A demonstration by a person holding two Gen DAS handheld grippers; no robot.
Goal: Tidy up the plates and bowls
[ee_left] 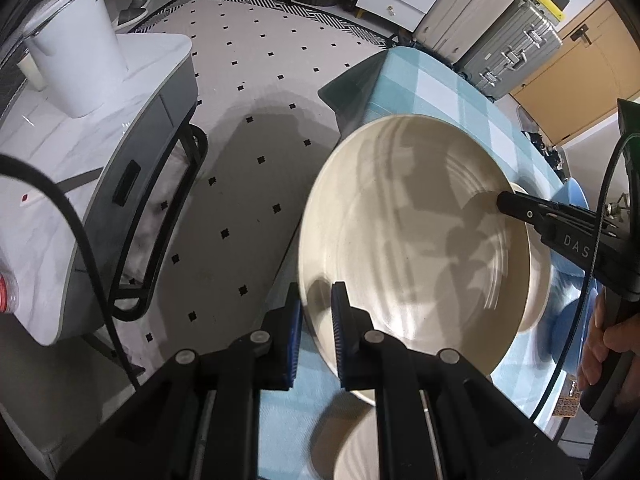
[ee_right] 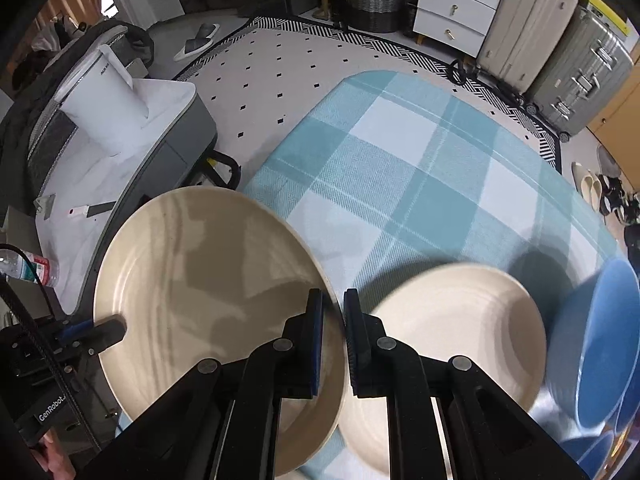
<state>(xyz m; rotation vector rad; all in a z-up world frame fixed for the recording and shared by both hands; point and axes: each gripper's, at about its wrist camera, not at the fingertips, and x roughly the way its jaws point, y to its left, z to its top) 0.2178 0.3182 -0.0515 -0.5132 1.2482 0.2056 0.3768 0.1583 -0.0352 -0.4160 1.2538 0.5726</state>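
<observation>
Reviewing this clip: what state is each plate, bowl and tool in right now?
Large cream ceramic plate: lifted, tilted, gripped at opposite rims.
Second cream plate: lying flat on the blue checked cloth.
Blue bowl: tilted, blurred.
Left tool: shut on plate rim.
Right tool: shut on plate rim.

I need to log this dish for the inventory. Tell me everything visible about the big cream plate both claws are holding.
The big cream plate is round and glossy, ceramic-looking, with a shallow well and faint concentric rings. It looks intact and empty, crossed only by shadows. It is tilted, above the blue checked tablecloth. The left claw pinches one edge of its rim and the right claw pinches the opposite edge. A smaller cream plate lies beside it on the cloth.
</observation>
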